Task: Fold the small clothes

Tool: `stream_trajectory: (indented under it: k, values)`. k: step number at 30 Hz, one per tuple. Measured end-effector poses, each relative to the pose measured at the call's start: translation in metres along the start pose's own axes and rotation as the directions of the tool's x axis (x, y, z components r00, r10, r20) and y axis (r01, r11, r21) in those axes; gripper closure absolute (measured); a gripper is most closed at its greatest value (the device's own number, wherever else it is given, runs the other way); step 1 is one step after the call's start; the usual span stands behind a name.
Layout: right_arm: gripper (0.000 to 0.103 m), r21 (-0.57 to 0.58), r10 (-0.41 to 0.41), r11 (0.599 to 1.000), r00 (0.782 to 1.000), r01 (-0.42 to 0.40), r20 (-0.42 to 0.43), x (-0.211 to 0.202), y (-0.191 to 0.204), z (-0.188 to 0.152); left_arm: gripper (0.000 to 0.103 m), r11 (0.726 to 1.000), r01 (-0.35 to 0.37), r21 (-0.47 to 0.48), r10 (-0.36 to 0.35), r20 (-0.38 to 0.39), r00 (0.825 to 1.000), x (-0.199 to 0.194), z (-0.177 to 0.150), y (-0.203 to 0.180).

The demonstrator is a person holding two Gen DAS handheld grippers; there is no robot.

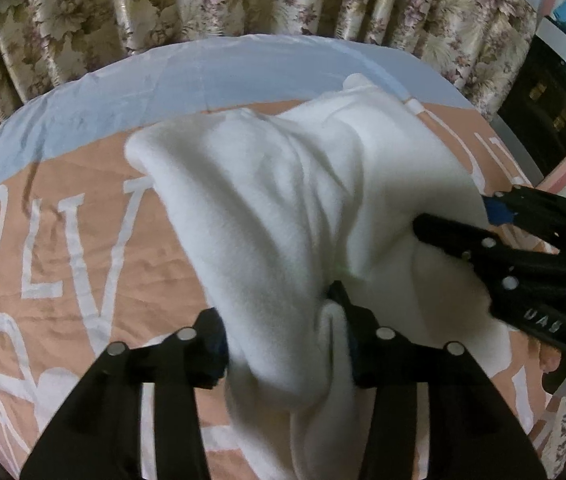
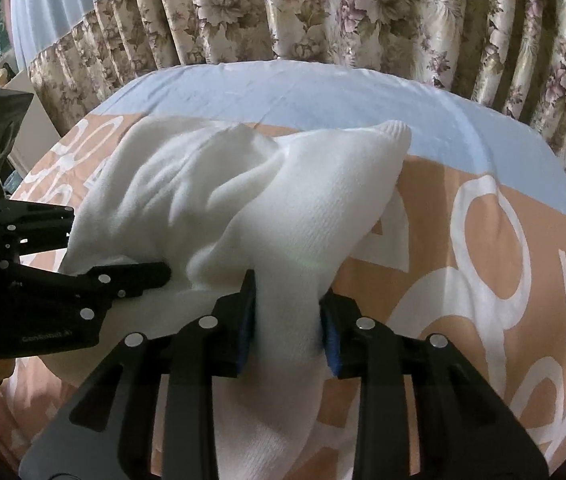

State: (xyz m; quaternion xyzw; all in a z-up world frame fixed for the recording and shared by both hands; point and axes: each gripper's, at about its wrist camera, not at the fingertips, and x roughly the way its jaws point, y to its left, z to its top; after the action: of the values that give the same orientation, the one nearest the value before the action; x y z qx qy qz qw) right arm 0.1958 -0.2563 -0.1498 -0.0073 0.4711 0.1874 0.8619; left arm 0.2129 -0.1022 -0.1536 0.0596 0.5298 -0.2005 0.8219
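Both tongs clamp the white garment (image 1: 295, 208): left tongs (image 1: 283, 344) on its near edge, right tongs (image 2: 287, 332) probably on a sleeve, lifting it above the bed (image 2: 463, 280).

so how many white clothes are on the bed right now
1 in view: a white garment lies mid-bed on the orange bedspread, pinched by the left hand-held gripper and right hand-held gripper. More could hide underneath.
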Motion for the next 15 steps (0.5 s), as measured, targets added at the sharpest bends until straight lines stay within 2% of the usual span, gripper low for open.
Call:
stream_trajectory:
  k: [3, 4, 5, 6, 9, 12, 15]
  values:
    - [0.064, 0.023, 0.019, 1.0, 1.0, -0.019, 0.013, -0.009, -0.004, 0.002, 0.044, 1.0, -0.003, -0.004, 0.003, 0.028, 1.0, -0.017, -0.004, 0.002]
    - [0.063, 0.031, 0.023, 0.999, 0.999, -0.024, 0.023, -0.016, -0.006, 0.003, 0.035, 1.0, -0.011, 0.001, 0.011, 0.05, 0.999, -0.025, -0.005, 0.003]
    - [0.058, 0.034, 0.024, 0.999, 0.999, -0.025, 0.035, -0.023, -0.007, 0.004, 0.03, 1.0, -0.024, 0.012, 0.023, 0.085, 0.996, -0.037, -0.006, 0.002]
    - [0.049, 0.034, 0.022, 0.999, 0.998, -0.024, 0.052, -0.03, -0.007, 0.004, 0.03, 0.999, -0.031, 0.02, 0.028, 0.11, 0.994, -0.047, -0.008, 0.003]
    - [0.037, 0.027, 0.006, 1.0, 0.995, -0.009, 0.104, -0.058, -0.002, 0.005, 0.025, 0.998, -0.052, 0.038, 0.045, 0.165, 0.985, -0.073, -0.014, 0.001]
    - [0.033, 0.026, -0.033, 0.999, 0.993, 0.03, 0.117, -0.075, 0.007, -0.001, 0.022, 0.99, -0.115, 0.087, 0.098, 0.179, 0.979, -0.08, -0.03, -0.007]
    - [0.033, -0.006, -0.082, 0.997, 0.991, 0.083, 0.101, -0.076, 0.021, -0.016, 0.022, 0.975, -0.184, 0.125, 0.165, 0.149, 0.975, -0.06, -0.045, -0.012]
